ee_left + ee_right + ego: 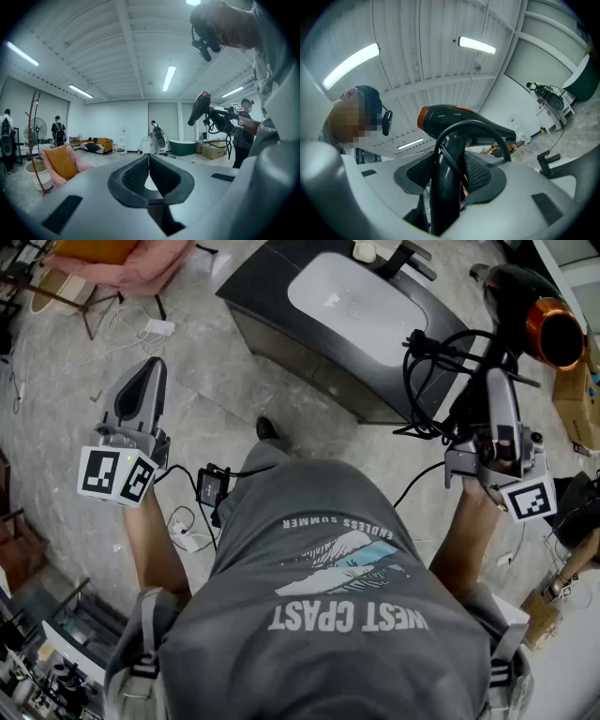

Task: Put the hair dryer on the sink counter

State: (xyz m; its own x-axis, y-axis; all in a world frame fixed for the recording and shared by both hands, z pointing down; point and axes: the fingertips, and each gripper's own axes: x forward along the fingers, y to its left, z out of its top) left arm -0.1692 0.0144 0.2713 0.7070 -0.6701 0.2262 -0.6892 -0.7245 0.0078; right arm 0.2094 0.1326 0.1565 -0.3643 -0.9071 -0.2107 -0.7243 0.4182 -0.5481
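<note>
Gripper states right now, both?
left gripper: tongs shut, empty.
right gripper: tongs shut on the handle of the black hair dryer with orange band.

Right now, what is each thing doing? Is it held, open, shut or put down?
hair dryer: held up in the air by its handle, not put down.
cord: looped over the handle, hanging loose.
right gripper: shut on the hair dryer's handle.
left gripper: shut, nothing in it.
sink counter: on the floor ahead, hair dryer not on it yet.
</note>
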